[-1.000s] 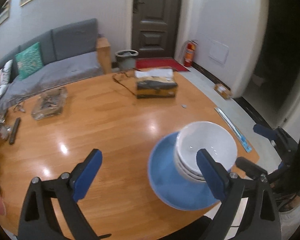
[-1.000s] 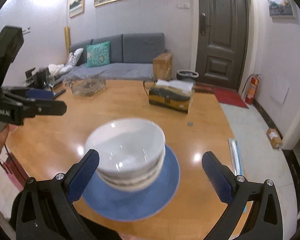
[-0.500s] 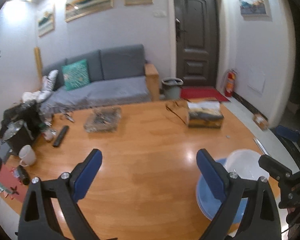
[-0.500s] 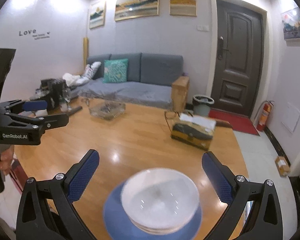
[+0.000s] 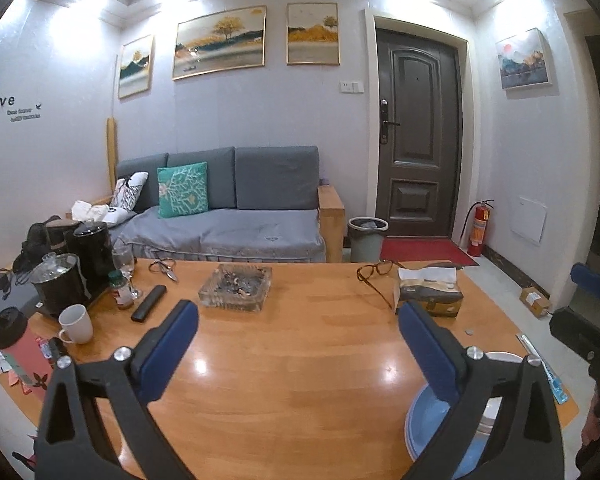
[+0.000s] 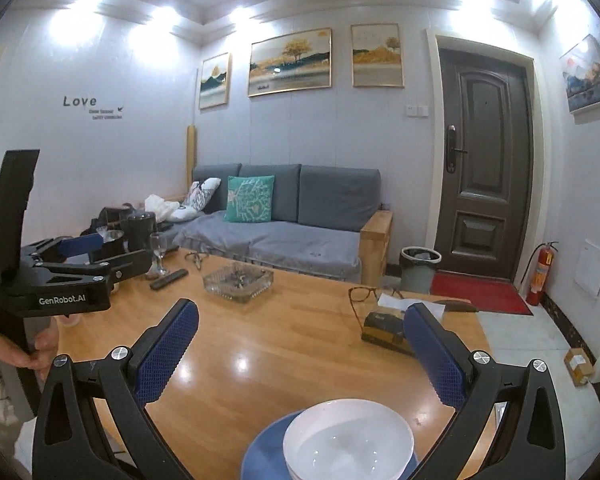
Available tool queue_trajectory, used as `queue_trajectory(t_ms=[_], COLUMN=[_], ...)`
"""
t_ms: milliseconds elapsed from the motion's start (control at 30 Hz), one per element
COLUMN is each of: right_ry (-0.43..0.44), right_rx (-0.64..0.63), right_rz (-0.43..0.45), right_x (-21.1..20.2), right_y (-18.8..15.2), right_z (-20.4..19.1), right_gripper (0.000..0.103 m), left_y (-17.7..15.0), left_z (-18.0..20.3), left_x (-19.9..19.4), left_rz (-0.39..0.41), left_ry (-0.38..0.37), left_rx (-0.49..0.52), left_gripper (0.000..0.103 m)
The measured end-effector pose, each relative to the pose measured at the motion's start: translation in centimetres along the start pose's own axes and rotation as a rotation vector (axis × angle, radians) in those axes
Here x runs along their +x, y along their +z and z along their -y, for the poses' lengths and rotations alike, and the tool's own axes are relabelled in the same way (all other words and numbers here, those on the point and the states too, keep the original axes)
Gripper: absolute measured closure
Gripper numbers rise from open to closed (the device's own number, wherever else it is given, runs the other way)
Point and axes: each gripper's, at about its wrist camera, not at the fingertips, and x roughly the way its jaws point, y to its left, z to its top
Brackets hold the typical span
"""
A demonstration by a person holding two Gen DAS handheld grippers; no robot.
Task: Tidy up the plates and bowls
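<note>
1. Nearest the right wrist view, the white bowl [image 6: 348, 440] sits nested on the blue plate [image 6: 264, 454] at the near edge of the desk [image 6: 284, 344]. From here I cannot tell whether one bowl or several are stacked.
2. The right hand-held gripper [image 6: 300, 356] hangs above and behind that stack, jaws spread wide and empty, touching nothing.
3. The left hand-held gripper [image 5: 298, 354] is likewise released and empty. In its view the plate [image 5: 428, 420] and a sliver of bowl rim [image 5: 504, 357] show low at the right, behind its right finger.
4. Judgement: the stacking looks done, so the step in hand is backing away cleanly. Keep both jaws wide, draw straight up and back, and do not clip the bowl rim, since the plate lies close to the desk edge.
5. Farther out, a tissue box [image 6: 384, 326] and eyeglasses [image 6: 364, 294] lie mid-desk, well apart from the stack.
6. Beyond them sits a glass ashtray [image 6: 238, 282], with a remote [image 5: 148, 303] and white mug [image 5: 76, 323] towards the left.
7. A grey sofa [image 6: 300, 224] stands past the desk.
</note>
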Motion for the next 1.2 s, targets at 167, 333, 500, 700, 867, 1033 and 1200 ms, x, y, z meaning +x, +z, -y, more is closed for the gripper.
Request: queue_trajectory(t_ms=[167, 333, 500, 700, 867, 1033, 1200], right_ry=[-0.003, -0.003, 0.000, -0.001, -0.002, -0.001, -0.002], right_rx=[0.001, -0.002, 0.003, 0.004, 0.005, 0.006, 0.005], right_rz=[-0.005, -0.017, -0.025, -0.027, -0.030, -0.034, -0.034], right_x=[-0.1, -0.1, 0.1, 0.0, 0.1, 0.2, 0.2], right_y=[-0.1, -0.2, -0.5, -0.5, -0.7, -1.0, -1.0], right_z=[-0.2, 0.1, 0.2, 0.3, 0.3, 0.3, 0.3], right_gripper=[0.001, 0.001, 0.001, 0.001, 0.001, 0.001, 0.001], left_y=[0.0, 0.0, -0.1, 0.0, -0.1, -0.1, -0.1], left_z=[-0.2, -0.4, -0.6, -0.6, -0.6, -0.6, -0.6], left_x=[-0.2, -0.3, -0.2, 0.0, 0.1, 0.1, 0.2], left_rz=[0.005, 0.004, -0.001, -0.004, -0.006, -0.005, -0.006], left_ry=[0.002, 0.005, 0.008, 0.011, 0.008, 0.009, 0.008], left_rx=[-0.002, -0.004, -0.007, -0.009, -0.010, -0.011, -0.012], left_gripper=[0.003, 0.001, 0.001, 0.001, 0.001, 0.001, 0.001])
